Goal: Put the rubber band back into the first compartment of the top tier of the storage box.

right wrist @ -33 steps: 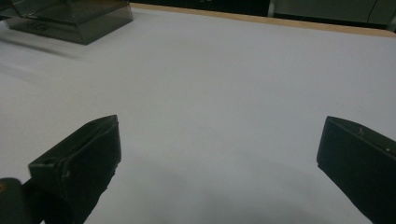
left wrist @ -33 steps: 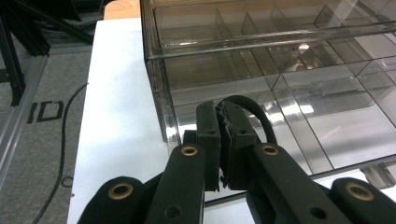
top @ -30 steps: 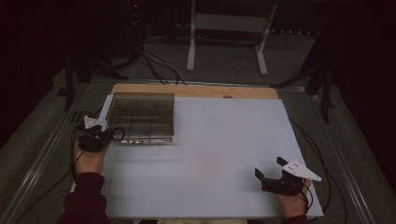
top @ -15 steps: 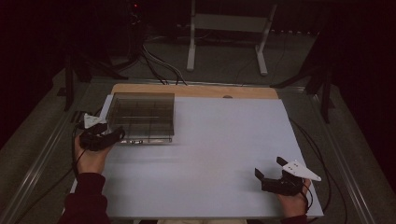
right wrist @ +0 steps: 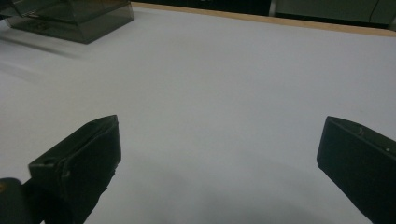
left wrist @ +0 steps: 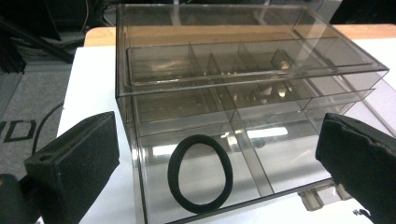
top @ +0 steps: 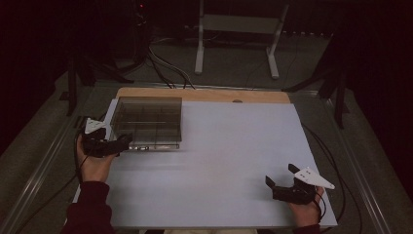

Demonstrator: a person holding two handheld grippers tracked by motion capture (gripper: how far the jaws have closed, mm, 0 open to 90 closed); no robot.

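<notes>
Nearing box | L tongs closer | R tongs same

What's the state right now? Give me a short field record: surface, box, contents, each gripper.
surface: white table top with a wooden strip along its far edge
box: clear smoky plastic organizer with divided compartments, at the far left of the table
contents: black elastic band lying flat in a near compartment; other compartments too dim to judge
left gripper: open, jaws spread, pointed at the organizer's near left corner
right gripper: open, holding nothing, over bare table at the near right, far from the organizer
</notes>
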